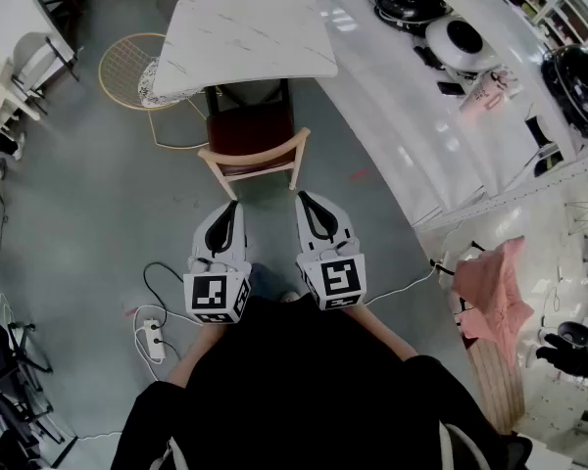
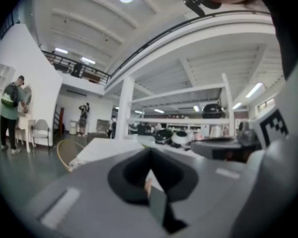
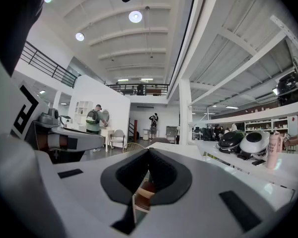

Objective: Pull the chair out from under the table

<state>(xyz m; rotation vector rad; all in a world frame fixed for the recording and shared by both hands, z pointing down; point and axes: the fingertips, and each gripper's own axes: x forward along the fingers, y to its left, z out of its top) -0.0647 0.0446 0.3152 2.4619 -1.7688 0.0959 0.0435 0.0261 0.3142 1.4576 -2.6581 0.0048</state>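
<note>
A wooden chair (image 1: 253, 155) with a dark red seat (image 1: 247, 127) stands in front of me, its seat partly under the white marble table (image 1: 250, 32). Its curved backrest faces me. My left gripper (image 1: 232, 208) and right gripper (image 1: 305, 200) hover side by side just short of the backrest, level and pointing at it. Both are shut with nothing between the jaws and neither touches the chair. In the right gripper view the closed right gripper (image 3: 149, 150) shows a slice of the chair (image 3: 141, 193) through its gap. The left gripper (image 2: 149, 150) looks over the table top (image 2: 107, 148).
A yellow wire chair (image 1: 127, 69) stands left of the table. A long white counter (image 1: 402, 116) with round black and white appliances runs along the right. A power strip (image 1: 153, 340) and cables lie on the floor at my left. A pink cloth (image 1: 493, 290) hangs at right.
</note>
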